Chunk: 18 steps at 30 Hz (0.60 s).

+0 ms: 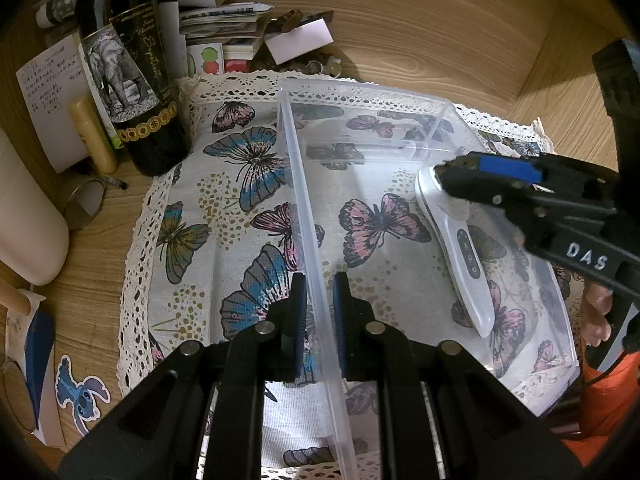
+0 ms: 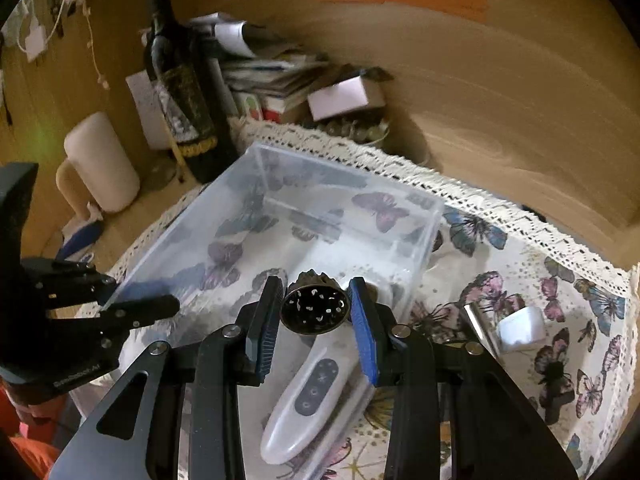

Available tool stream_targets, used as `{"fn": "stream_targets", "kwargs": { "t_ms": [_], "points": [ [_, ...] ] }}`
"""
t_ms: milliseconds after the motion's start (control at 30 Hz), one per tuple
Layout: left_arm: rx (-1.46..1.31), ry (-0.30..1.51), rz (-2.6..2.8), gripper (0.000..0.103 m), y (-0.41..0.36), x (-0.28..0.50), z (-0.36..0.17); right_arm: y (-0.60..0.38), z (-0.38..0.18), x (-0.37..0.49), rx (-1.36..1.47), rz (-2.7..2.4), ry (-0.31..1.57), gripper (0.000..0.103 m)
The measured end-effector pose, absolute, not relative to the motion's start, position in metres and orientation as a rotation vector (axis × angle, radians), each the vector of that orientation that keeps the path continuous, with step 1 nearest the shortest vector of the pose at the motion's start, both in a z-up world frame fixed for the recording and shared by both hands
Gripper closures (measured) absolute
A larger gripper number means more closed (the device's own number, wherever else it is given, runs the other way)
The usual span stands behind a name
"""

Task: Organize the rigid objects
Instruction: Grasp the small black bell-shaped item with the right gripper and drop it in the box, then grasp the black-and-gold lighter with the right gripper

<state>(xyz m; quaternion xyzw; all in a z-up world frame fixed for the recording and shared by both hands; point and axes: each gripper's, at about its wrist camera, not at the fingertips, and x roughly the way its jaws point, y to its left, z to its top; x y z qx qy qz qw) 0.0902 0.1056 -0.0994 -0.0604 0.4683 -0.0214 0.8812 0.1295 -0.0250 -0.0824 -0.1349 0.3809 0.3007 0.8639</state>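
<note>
Grippers first, nearest the lenses. In the left wrist view the left gripper [image 1: 320, 312] sits at lower centre, its jaws narrow and straddling the near long wall of the clear plastic bin [image 1: 308, 208], one pad on each side; whether the pads actually press the wall cannot be told. In the right wrist view the right gripper [image 2: 314, 312] is at lower centre, jaws clamped on a small dark round fluted object [image 2: 314, 306] with pale specks on its face, held above the bin's near right part. Directly beneath it, inside the bin, lies a white handheld device [image 2: 308, 400] with a dark button panel, running lengthwise along the right wall; the left view shows the same device at right of centre, its head partly covered by the right gripper.

The bin rests on a butterfly-print cloth [image 1: 240, 184] with a lace edge, spread on a wooden surface [image 1: 400, 28]. On the cloth right of the bin, in the right view, stand a small white cup [image 2: 522, 328] and, just beside it, a shiny metal piece [image 2: 478, 320].

Farther back, upper left of both frames, a dark wine bottle [image 1: 128, 72] stands upright beside a stack of papers and books [image 1: 224, 24]. A cream cylinder [image 2: 100, 160] stands at left.
</note>
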Motion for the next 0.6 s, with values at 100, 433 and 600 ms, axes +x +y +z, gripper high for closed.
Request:
{"fn": "stream_targets", "kwargs": {
  "t_ms": [100,433,600],
  "points": [
    [-0.125,0.975,-0.045,0.090,0.106,0.090,-0.099,-0.023,-0.084,0.129,-0.300,0.610,0.801,0.071],
    [-0.125,0.976,-0.044,0.090,0.106,0.090,-0.099,-0.040,-0.061,0.124,-0.264,0.555,0.717,0.063],
    [-0.123,0.975,-0.045,0.090,0.105,0.091,-0.099,-0.062,-0.047,0.122,-0.235,0.473,0.668,0.060]
  ]
}}
